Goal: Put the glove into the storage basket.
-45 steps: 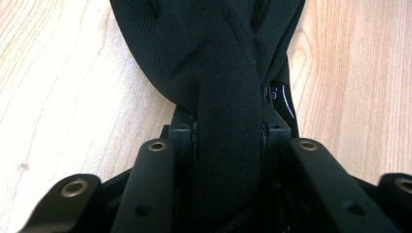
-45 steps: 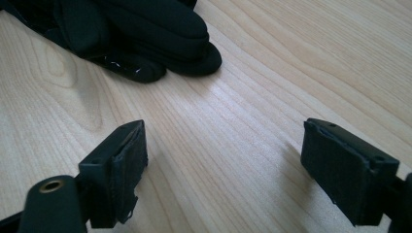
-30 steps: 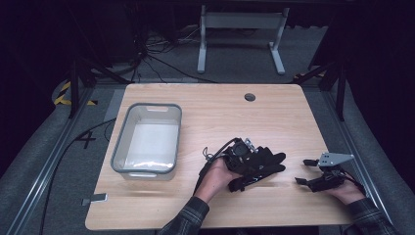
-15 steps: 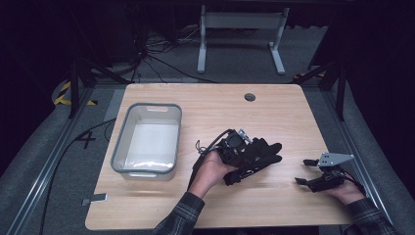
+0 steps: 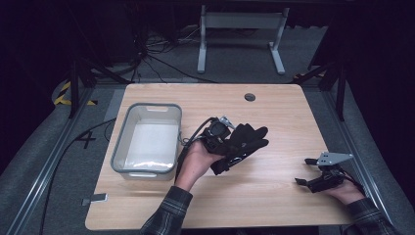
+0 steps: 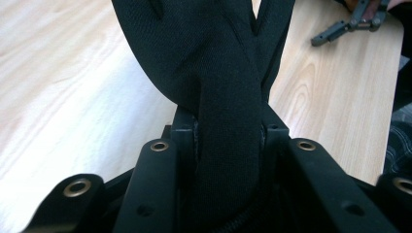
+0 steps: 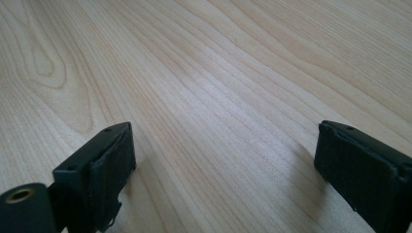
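From the high view the counter [image 5: 274,122] is evenly lit from above while everything around it falls into near-black. The clear bin [image 5: 147,139] on it throws back a pale glare from its floor. Close up, the black glove [image 6: 214,73] swallows detail, and the wood beside it washes out to white. Soft shadows trail the near, blurred jaws.

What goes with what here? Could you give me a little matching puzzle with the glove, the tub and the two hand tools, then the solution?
Things:
1. black glove
2. clear tub
3. left tool
4. right tool

States:
A. jaws wide apart over bare wood
B. clamped on fabric
C. sits on the table's left part
D. held up above the table

Pairs: 1-D, 2-C, 3-B, 4-A
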Demonstrator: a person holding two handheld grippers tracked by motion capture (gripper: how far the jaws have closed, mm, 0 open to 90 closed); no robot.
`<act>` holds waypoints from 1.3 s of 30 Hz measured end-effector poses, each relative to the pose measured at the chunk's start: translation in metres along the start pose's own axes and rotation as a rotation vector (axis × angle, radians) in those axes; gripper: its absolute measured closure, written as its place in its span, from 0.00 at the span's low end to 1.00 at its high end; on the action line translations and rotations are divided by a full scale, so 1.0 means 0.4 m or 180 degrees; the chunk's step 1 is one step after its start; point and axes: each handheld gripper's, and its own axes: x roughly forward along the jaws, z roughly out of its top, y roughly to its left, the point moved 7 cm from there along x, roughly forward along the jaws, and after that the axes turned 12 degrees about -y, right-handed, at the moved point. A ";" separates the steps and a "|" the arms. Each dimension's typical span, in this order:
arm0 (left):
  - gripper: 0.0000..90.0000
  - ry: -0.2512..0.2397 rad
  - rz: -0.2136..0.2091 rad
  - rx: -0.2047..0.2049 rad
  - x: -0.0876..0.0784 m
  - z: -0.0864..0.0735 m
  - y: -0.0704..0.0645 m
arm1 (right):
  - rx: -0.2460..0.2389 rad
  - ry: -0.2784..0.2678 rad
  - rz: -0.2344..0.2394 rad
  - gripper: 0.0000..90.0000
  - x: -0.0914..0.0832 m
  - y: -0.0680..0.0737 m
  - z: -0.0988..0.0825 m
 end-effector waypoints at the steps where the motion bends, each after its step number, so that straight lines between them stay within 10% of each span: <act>1: 0.77 -0.0020 0.0031 -0.0015 -0.013 0.002 0.008 | 0.0000 0.0000 0.0000 0.09 0.000 0.000 0.000; 22: 0.77 -0.0242 0.0666 -0.0387 -0.237 -0.033 0.153 | 0.0001 -0.0001 0.0000 0.09 0.000 0.000 0.000; 39: 0.77 -0.0389 0.1278 -0.0837 -0.390 -0.162 0.283 | -0.0002 -0.0001 0.0001 0.09 0.000 0.000 0.000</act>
